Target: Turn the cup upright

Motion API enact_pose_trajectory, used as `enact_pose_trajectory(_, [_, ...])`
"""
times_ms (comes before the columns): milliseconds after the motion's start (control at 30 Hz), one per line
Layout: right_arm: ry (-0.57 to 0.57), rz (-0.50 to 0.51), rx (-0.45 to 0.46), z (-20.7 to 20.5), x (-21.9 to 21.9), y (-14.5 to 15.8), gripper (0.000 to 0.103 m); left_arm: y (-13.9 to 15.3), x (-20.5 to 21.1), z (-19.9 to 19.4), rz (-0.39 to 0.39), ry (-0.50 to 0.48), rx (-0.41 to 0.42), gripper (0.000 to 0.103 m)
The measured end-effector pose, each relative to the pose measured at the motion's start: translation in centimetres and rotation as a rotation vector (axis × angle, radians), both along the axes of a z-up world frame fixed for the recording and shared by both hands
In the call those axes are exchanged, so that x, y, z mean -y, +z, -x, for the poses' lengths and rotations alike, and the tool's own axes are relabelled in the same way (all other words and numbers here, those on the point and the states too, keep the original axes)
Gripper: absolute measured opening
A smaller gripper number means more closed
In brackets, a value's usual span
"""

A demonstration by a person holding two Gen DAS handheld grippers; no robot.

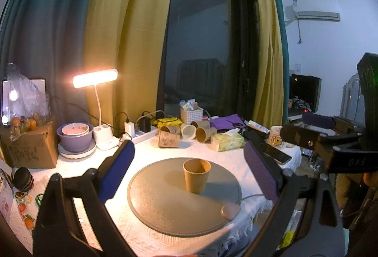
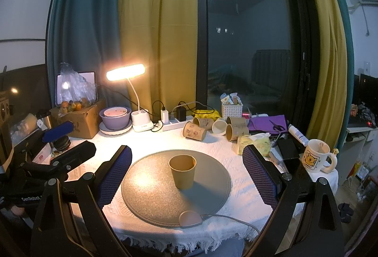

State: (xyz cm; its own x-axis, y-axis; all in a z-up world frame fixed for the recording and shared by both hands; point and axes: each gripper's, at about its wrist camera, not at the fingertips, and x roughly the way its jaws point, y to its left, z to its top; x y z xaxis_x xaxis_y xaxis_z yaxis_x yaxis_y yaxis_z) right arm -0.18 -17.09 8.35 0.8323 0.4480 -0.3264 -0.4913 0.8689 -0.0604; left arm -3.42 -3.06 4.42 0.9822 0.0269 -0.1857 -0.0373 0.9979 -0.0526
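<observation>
A plain brown paper cup point(image 1: 196, 175) stands upright, mouth up, on a round grey mat point(image 1: 165, 200). It also shows in the right wrist view point(image 2: 182, 171), on the same mat point(image 2: 151, 195). My left gripper point(image 1: 189, 162) is open and empty, its blue-padded fingers point(image 1: 118, 172) spread wide on either side of the cup and nearer the camera than it. My right gripper point(image 2: 186, 162) is open and empty too, with the cup standing apart between its spread fingers point(image 2: 258, 174). The right gripper also appears at the right edge of the left wrist view point(image 1: 316, 136).
Several paper cups point(image 2: 212, 127) lie on their sides at the back. A lit desk lamp point(image 2: 127, 82), purple bowls point(image 2: 115, 119), a cardboard box point(image 2: 78, 120), a tissue pack point(image 2: 255, 143), a phone point(image 2: 287, 149) and a mug point(image 2: 315, 159) ring the mat. A small round controller point(image 2: 190, 219) with a cable lies at the mat's near edge.
</observation>
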Motion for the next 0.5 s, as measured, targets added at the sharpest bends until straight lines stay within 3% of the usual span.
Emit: enact_pose_trajectory(500, [0.0,0.0,-0.001,-0.06,-0.01,0.06,0.097,-0.19,0.25,0.13,0.005,0.002,0.0,0.095])
